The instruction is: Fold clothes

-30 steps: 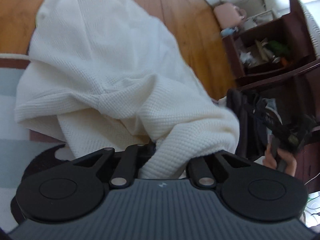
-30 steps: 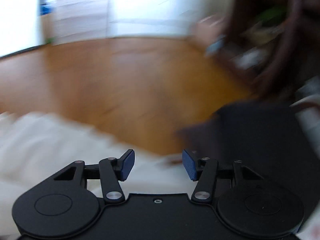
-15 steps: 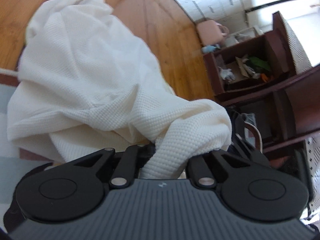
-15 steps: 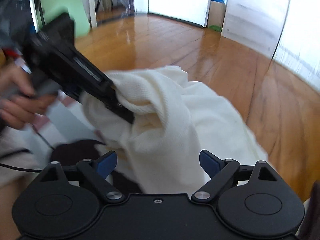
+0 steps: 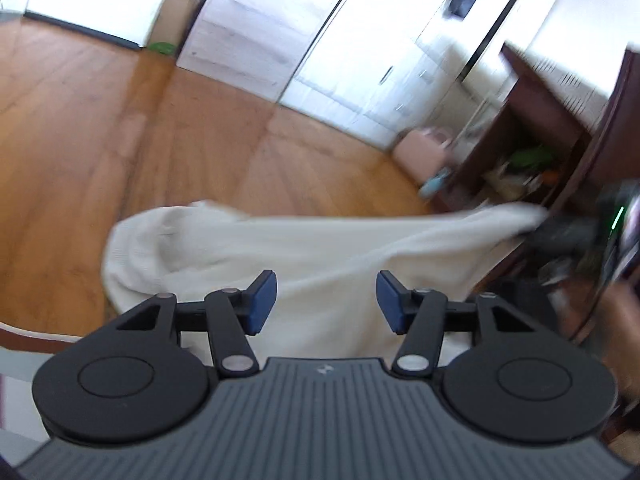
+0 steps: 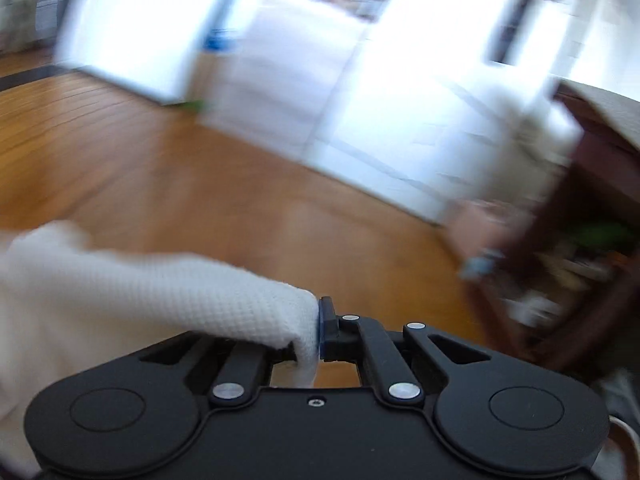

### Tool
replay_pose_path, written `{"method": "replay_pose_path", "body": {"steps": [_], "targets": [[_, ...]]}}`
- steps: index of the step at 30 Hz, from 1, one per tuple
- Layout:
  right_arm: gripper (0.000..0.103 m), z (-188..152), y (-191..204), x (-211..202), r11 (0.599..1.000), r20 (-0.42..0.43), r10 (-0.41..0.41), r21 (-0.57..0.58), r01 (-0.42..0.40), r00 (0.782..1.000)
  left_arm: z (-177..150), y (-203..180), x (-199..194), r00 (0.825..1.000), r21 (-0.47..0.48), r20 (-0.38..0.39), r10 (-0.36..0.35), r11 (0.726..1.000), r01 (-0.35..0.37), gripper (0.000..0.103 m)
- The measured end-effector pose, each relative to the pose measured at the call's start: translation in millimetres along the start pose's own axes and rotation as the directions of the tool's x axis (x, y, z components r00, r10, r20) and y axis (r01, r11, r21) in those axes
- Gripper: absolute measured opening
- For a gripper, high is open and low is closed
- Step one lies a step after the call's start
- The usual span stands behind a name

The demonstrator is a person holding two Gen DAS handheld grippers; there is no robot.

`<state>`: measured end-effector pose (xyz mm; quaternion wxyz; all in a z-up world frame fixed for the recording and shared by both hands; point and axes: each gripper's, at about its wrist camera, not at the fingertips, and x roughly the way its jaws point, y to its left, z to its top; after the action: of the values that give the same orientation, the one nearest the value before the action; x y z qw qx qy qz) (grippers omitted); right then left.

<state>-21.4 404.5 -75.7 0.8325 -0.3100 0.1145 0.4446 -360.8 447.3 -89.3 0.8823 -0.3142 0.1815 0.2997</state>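
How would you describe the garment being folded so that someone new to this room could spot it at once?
Start from the wooden floor that runs up to the dark wood shelf. Across it stretches a cream waffle-knit garment, one corner pinched in the right gripper. It is the only pale, textured cloth there.

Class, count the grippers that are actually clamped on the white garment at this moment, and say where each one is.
1. The right gripper is shut on a fold of the white garment, at its right end. The left gripper is open, with the cloth beyond its blue pads.
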Motion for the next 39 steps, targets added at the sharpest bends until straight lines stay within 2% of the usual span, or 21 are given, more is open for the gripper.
{"method": "replay_pose_path", "body": {"steps": [3, 5, 6, 9, 11, 14, 16, 18, 20, 21, 23, 24, 26, 27, 28, 30, 33, 35, 36, 38, 39], "targets": [[0.005, 3, -35, 32, 0.99, -0.1, -0.134, 0.023, 0.137, 0.986, -9, -2, 23, 0.992, 0.08, -0.102, 0.067, 0.995, -0.059, 0.054], [0.045, -13, -50, 49, 0.978, -0.225, -0.206, -0.004, 0.211, 0.952, -15, -4, 41, 0.981, 0.11, -0.18, 0.072, 0.993, -0.053, 0.055], [0.051, -26, -56, 58, 0.974, -0.295, -0.218, -0.005, 0.226, 0.93, -17, -6, 48, 0.976, 0.102, -0.209, 0.055, 0.994, -0.034, 0.056], [0.051, -57, -72, 77, 0.976, -0.422, -0.06, 0.165, 0.142, 0.905, -29, -15, 66, 0.957, 0.126, -0.289, 0.017, 0.992, 0.02, 0.065], [0.053, -78, -81, 70, 0.949, -0.413, 0.067, 0.307, 0.069, 0.908, -38, -24, 77, 0.941, 0.166, -0.338, 0.011, 0.985, 0.049, 0.071], [0.053, -99, -84, 60, 0.89, -0.348, 0.261, 0.449, -0.085, 0.9, -60, -49, 94, 0.918, 0.357, -0.377, 0.12, 0.934, 0.024, 0.082], [0.055, -106, -73, 54, 0.842, -0.297, 0.397, 0.495, -0.215, 0.868, -76, -62, 104, 0.908, 0.462, -0.371, 0.192, 0.887, 0.002, 0.086], [0.059, -113, -59, 48, 0.791, -0.27, 0.511, 0.52, -0.323, 0.816, -84, -61, 119, 0.889, 0.519, -0.372, 0.266, 0.854, -0.039, 0.083], [0.061, -117, -42, 41, 0.75, -0.254, 0.596, 0.514, -0.415, 0.762, -83, -52, 132, 0.869, 0.535, -0.345, 0.354, 0.835, -0.128, 0.012], [0.061, -117, -33, 36, 0.744, -0.252, 0.621, 0.487, -0.457, 0.742, -78, -45, 136, 0.866, 0.518, -0.34, 0.367, 0.842, -0.154, 0.012], [0.061, -110, -14, 23, 0.748, -0.25, 0.641, 0.414, -0.519, 0.725, -57, -30, 127, 0.893, 0.415, -0.309, 0.326, 0.891, -0.181, 0.012], [0.062, -107, -7, 19, 0.748, -0.252, 0.647, 0.389, -0.537, 0.719, -46, -26, 119, 0.909, 0.379, -0.271, 0.317, 0.903, -0.202, 0.012], [0.068, -106, 3, 18, 0.727, -0.256, 0.676, 0.386, -0.568, 0.691, -26, -26, 96, 0.93, 0.373, -0.139, 0.34, 0.888, -0.269, 0.012], [0.069, -108, 6, 20, 0.715, -0.26, 0.688, 0.399, -0.574, 0.677, -18, -27, 83, 0.931, 0.381, -0.064, 0.36, 0.871, -0.311, 0.012], [0.07, -110, 9, 22, 0.703, -0.264, 0.701, 0.412, -0.579, 0.663, -10, -27, 72, 0.925, 0.381, 0.007, 0.38, 0.854, -0.354, 0.012], [0.07, -115, 17, 28, 0.685, -0.277, 0.72, 0.434, -0.586, 0.637, 3, -20, 53, 0.904, 0.338, 0.1, 0.415, 0.84, -0.424, 0.012], [0.07, -118, 31, 28, 0.69, -0.315, 0.718, 0.438, -0.576, 0.62, 11, -3, 34, 0.87, 0.265, 0.178, 0.461, 0.829, -0.493, 0.012], [0.07, -121, 39, 28, 0.681, -0.329, 0.728, 0.443, -0.583, 0.602, 9, 4, 26, 0.848, 0.254, 0.208, 0.487, 0.811, -0.527, 0.011], [0.07, -123, 43, 31, 0.675, -0.33, 0.734, 0.448, -0.586, 0.594, 9, 6, 22, 0.848, 0.241, 0.216, 0.484, 0.815, -0.527, 0.011], [0.07, -124, 51, 37, 0.662, -0.332, 0.747, 0.457, -0.594, 0.577, 9, 7, 13, 0.867, 0.2, 0.221, 0.446, 0.85, -0.488, 0.011], [0.07, -126, 56, 44, 0.657, -0.331, 0.751, 0.462, -0.596, 0.571, 10, 6, 9, 0.871, 0.19, 0.234, 0.433, 0.858, -0.478, 0.011]]}}
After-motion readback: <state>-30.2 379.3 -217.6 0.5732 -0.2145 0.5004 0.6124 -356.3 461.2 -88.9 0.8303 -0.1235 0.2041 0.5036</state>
